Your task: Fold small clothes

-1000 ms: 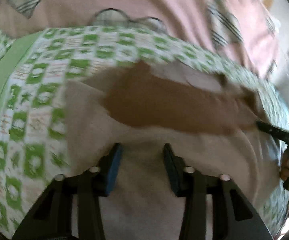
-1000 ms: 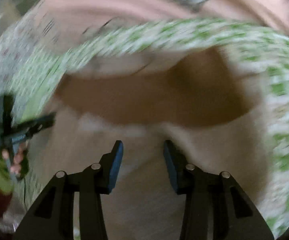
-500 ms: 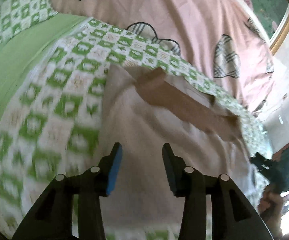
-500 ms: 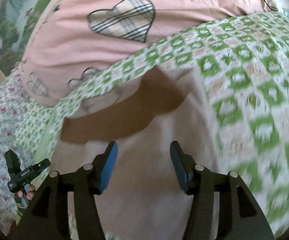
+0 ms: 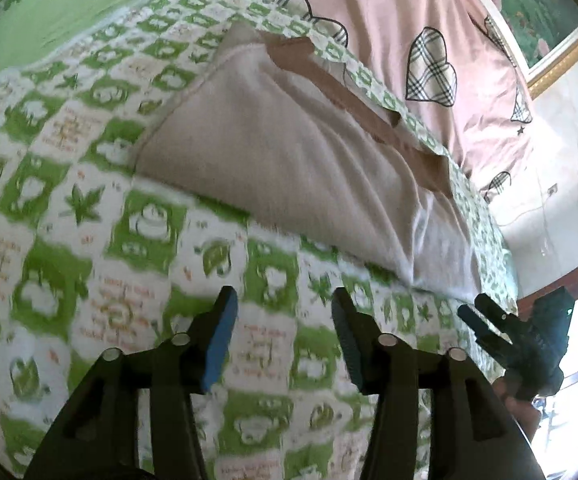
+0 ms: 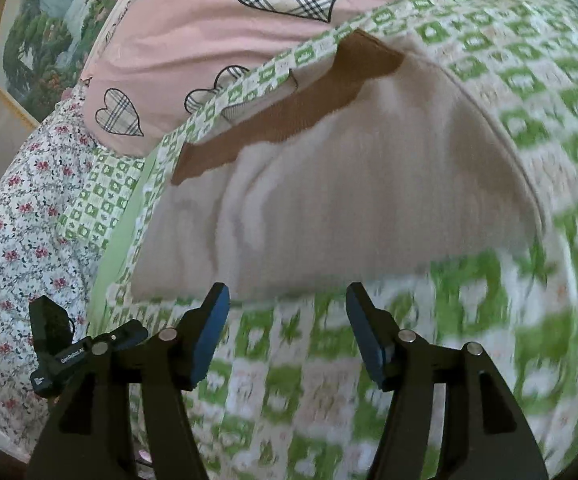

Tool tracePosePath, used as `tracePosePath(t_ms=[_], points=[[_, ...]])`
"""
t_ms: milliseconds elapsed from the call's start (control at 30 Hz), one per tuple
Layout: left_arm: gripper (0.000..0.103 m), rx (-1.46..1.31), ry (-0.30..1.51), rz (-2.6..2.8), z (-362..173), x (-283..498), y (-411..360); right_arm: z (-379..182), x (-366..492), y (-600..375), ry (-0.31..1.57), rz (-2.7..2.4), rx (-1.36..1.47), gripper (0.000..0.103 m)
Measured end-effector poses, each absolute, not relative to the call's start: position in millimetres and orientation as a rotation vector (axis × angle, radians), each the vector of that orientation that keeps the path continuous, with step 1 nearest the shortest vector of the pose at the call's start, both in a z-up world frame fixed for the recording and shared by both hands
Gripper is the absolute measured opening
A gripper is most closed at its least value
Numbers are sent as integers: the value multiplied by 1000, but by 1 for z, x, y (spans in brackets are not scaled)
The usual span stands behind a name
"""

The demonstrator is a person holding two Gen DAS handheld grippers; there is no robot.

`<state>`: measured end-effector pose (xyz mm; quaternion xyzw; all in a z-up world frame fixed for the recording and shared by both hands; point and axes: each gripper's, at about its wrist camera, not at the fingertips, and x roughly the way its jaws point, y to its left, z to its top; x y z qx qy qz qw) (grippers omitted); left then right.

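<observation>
Evidently both grippers stood clear of the garment (image 5: 289,168) — a beige piece with a brown band (image 5: 353,96) along its far edge, lying folded on the green-checked quilt (image 5: 137,224) of the bed. The left gripper (image 5: 283,320) hung over bare quilt just short of the cloth's near edge, its jaws apart and opening, nothing between them. The right gripper (image 6: 287,312) sat likewise at the near edge, jaws apart and opening, empty.

The fold looked fresh but not tidy: shallow ridges ran across the beige panel. To do the next fold well, I judged each pair of jaws should take a corner of the near edge, pinching both layers together, and lift only enough to clear the quilt — a high lift would let the lower layer slide out. Carrying both corners at an even pace would keep the crease straight.

The left wrist view showed the right-hand end of the garment, where a paler layer (image 5: 441,240) peeked out, and the pink duvet (image 5: 429,8) beyond. The right wrist view showed what that one did not: the garment's left end, a floral sheet (image 6: 21,216) at the bed's side, and a small pale flap (image 6: 249,108) behind the brown band. Each view caught the other gripper at its margin.
</observation>
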<state>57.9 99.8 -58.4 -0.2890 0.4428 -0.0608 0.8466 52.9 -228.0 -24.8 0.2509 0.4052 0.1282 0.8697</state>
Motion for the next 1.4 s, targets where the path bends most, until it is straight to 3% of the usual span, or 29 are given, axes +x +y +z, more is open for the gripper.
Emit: tracePosePath(t_ms=[233, 733, 800, 833, 867, 1233, 1400], points=[[57, -666, 925, -126, -66, 55, 97, -25, 39, -224, 849, 279, 539, 65], [61, -885, 765, 13, -77, 137, 148, -20, 46, -230, 834, 279, 558, 65], [51, -852, 758, 31, -73, 149, 147, -20, 52, -234, 831, 272, 553, 65], [29, -828, 761, 32, -71, 155, 145, -19, 58, -236, 830, 268, 550, 65], [21, -814, 766, 26, -69, 159, 144, -19, 63, -238, 827, 267, 549, 65], [8, -374, 659, -164, 24, 175, 43, 0, 135, -272, 809, 321, 568, 65], [7, -235, 711, -253, 13, 186, -20, -1, 178, -274, 878, 499, 688, 71]])
